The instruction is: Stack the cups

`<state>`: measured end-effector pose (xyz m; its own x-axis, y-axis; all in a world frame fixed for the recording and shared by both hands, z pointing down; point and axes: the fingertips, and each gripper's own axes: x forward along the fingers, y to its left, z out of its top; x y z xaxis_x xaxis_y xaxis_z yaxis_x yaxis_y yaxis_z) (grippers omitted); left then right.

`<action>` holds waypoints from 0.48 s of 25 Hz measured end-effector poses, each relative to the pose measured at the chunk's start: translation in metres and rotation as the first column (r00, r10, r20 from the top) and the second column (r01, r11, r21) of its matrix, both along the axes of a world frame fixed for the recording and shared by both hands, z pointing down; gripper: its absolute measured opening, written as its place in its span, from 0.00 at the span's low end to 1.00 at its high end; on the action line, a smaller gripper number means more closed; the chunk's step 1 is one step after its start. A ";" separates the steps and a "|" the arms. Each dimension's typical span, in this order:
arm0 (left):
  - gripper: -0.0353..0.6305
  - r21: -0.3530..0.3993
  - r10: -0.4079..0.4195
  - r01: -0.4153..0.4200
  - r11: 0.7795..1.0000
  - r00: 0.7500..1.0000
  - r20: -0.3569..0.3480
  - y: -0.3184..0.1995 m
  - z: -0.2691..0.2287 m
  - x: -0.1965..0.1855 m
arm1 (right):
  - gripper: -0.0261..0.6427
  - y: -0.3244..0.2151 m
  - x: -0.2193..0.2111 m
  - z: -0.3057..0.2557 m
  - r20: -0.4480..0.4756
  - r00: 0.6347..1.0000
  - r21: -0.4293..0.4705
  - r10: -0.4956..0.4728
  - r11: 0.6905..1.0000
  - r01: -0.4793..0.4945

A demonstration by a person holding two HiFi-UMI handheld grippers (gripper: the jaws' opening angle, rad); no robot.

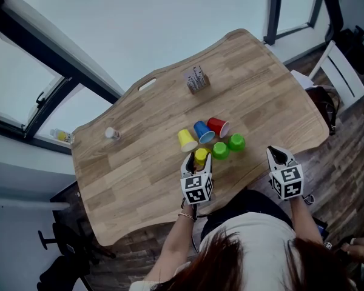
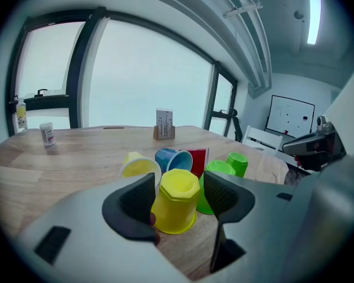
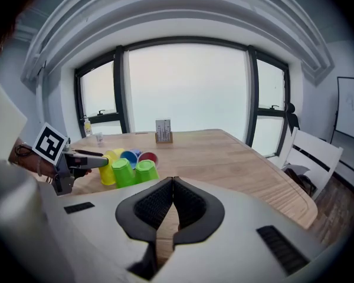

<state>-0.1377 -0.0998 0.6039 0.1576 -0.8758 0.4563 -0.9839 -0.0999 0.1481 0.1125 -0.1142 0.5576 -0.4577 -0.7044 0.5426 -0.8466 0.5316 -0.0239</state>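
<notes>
Far left on the wooden desk [image 1: 139, 180], a small bottle [image 1: 112, 133] stands alone, well apart from the action. Moving right to the cluster, near the desk's near edge: a lying yellow cup [image 2: 140, 165] is tipped on its side, long axis flat along the desk, open mouth turned toward the near side.

Just beside it and nearer, the left gripper [image 2: 178, 196] is in, jaws spread and straddling the upturned yellow cup [image 2: 177, 200]. That cup stands mouth-down on the desk, base up, long axis vertical. The left pad sits right against its wall, while a thin sliver shows at the right pad, so no clear squeeze on it.

Behind it, the blue cup [image 2: 171, 158] lies on its side, mouth facing near and a touch right. The red cup [image 1: 218, 127] lies tight beside the blue one, also on its side, mouth toward the near right.

Next come two greens, both upside down with their axes vertical: the left green cup [image 1: 221, 150] just beside the gripped-around yellow one, and the right green cup [image 1: 236, 142] touching or nearly touching it. Far beyond them all, a card stand [image 1: 196, 79] sits upright.

Out right, the right gripper [image 3: 173, 208] hovers by the desk's near right edge, well apart from the cups, jaws pressed together on nothing.
</notes>
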 end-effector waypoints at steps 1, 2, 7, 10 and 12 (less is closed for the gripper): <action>0.45 -0.001 -0.001 0.001 1.000 1.000 -0.005 0.002 -0.002 -0.001 | 0.08 0.000 -0.003 -0.001 0.023 1.000 -0.011 0.002 1.000 -0.001; 0.45 -0.003 -0.002 0.002 1.000 1.000 -0.010 0.003 -0.004 -0.003 | 0.08 0.000 -0.006 -0.003 0.044 0.999 -0.022 0.002 1.000 -0.001; 0.45 -0.007 0.005 -0.006 1.000 0.999 -0.041 0.015 -0.016 -0.002 | 0.08 0.003 -0.024 -0.015 0.105 0.994 -0.028 -0.005 1.000 0.008; 0.43 0.001 0.008 -0.008 1.000 0.998 -0.054 0.023 -0.023 -0.001 | 0.08 0.005 -0.037 -0.021 0.109 0.994 -0.007 -0.013 1.000 0.013; 0.39 0.007 0.010 -0.010 1.000 0.999 -0.053 0.027 -0.027 -0.002 | 0.08 0.006 -0.045 -0.024 0.108 0.994 0.008 -0.019 1.000 0.018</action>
